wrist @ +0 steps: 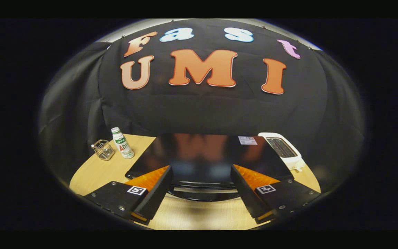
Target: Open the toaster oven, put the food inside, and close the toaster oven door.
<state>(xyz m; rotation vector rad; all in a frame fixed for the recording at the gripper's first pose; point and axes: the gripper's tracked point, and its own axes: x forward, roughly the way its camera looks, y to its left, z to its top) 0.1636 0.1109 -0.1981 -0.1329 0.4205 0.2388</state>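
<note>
Presently on the desk (92, 173): one toaster oven (199, 155), black and glossy-topped, just ahead of the fingers and seen from above, door apparently not yet opened; no food can be made out. Behind it stand a bottle (122, 143), a wire basket (103, 149) and a white toaster (282, 149) (likely set back to keep the front reachable). Gripper (200, 185): fingers spread wide, holding nothing, touching nothing, probably lined up for the door.

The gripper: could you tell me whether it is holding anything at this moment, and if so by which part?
Nothing is held. The gripper is open, its fingers spread above the toaster oven, with only the oven's dark top between them.
</note>
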